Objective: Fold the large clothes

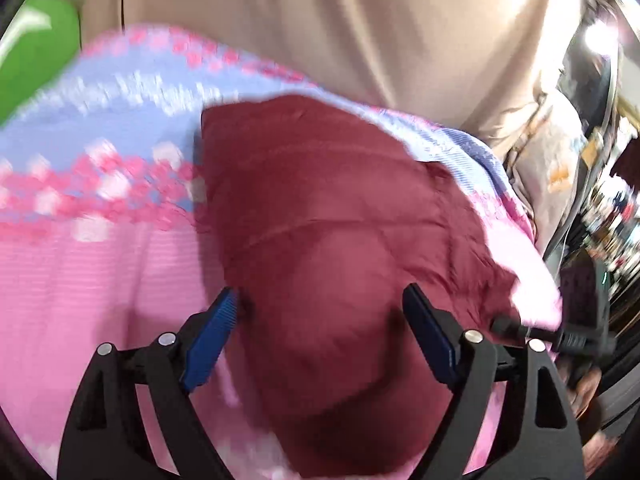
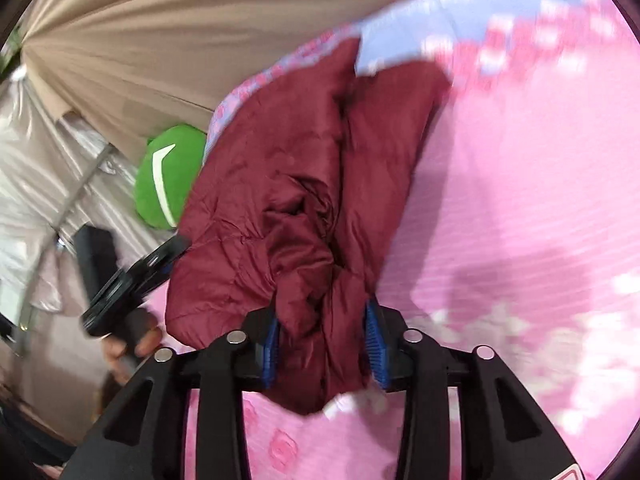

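Note:
A dark red puffy jacket lies on a pink and blue bedspread. My left gripper is open just above the jacket, its blue pads wide apart with nothing between them. In the right wrist view the jacket is bunched and partly lifted. My right gripper is shut on a thick fold of it, the blue pads pressed against the fabric. The left gripper's body shows at the left of that view, held by a hand.
A green cushion with a white stripe lies at the bedspread's edge; it also shows in the left wrist view. Beige curtains hang behind the bed. Cluttered furniture stands at the right. The bedspread extends to the right.

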Demonstrator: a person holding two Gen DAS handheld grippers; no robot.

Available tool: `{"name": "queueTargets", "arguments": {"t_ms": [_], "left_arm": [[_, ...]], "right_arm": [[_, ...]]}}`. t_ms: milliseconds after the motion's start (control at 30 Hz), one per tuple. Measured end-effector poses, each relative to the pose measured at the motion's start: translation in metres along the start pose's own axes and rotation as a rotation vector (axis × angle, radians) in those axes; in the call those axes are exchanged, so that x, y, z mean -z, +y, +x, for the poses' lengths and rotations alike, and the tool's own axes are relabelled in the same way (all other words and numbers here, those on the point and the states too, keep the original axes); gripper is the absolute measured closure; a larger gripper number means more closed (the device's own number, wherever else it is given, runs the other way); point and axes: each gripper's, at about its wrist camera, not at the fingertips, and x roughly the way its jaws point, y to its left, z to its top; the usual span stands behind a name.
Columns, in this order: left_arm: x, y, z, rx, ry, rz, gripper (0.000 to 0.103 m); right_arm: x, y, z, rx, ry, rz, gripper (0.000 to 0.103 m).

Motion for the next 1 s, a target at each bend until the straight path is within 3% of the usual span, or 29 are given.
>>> {"name": "queueTargets", "arguments": {"t_ms": [100, 200, 233, 267, 300, 400, 500, 533, 633, 733, 833, 900, 1000], "left_arm": [[0.021, -0.028, -0.029, -0.058, -0.023, 0.088, 0.013], [0.046, -0.058, -0.033, -0.096, 0.007, 0.201, 0.013], [0.052, -0.065, -0.028, -0.134, 0.016, 0.233, 0.013], [0.057, -0.070, -0.023, -0.167, 0.032, 0.262, 0.013], [0.061, -0.072, -0.017, -0.195, 0.047, 0.283, 0.013], [0.069, -0.075, -0.003, -0.293, 0.084, 0.307, 0.018], [0.072, -0.065, 0.010, -0.364, 0.122, 0.271, 0.026], [0.072, -0.056, 0.018, -0.371, 0.149, 0.226, 0.026], [0.074, -0.040, 0.029, -0.338, 0.167, 0.140, 0.026], [0.076, -0.043, 0.020, -0.345, 0.159, 0.125, 0.032], [0.079, -0.053, -0.012, -0.335, 0.122, 0.148, 0.032], [0.079, -0.060, -0.041, -0.310, 0.084, 0.150, 0.030], [0.061, -0.070, -0.077, -0.245, -0.008, 0.084, 0.025]], "right_arm": [[-0.004, 0.019, -0.016, 0.013, -0.038, -0.058, 0.039], [-0.016, 0.023, -0.003, 0.025, -0.015, -0.065, 0.039], [-0.019, 0.022, 0.002, 0.032, -0.005, -0.069, 0.044], [-0.024, 0.026, 0.012, 0.049, 0.015, -0.074, 0.056], [-0.031, 0.029, 0.019, 0.068, 0.040, -0.085, 0.083], [-0.042, 0.042, 0.007, 0.043, -0.023, -0.109, 0.093], [-0.043, 0.039, -0.003, 0.097, -0.074, -0.132, 0.094], [-0.039, 0.028, 0.012, 0.173, -0.034, -0.121, 0.093], [-0.027, 0.002, 0.043, 0.206, 0.053, -0.076, 0.089], [-0.028, 0.004, 0.035, 0.234, 0.044, -0.068, 0.078], [-0.024, 0.017, -0.002, 0.284, -0.018, -0.103, 0.069], [-0.018, 0.028, -0.026, 0.323, -0.069, -0.137, 0.070], [-0.011, 0.056, -0.049, 0.233, -0.103, -0.208, 0.084]]}}
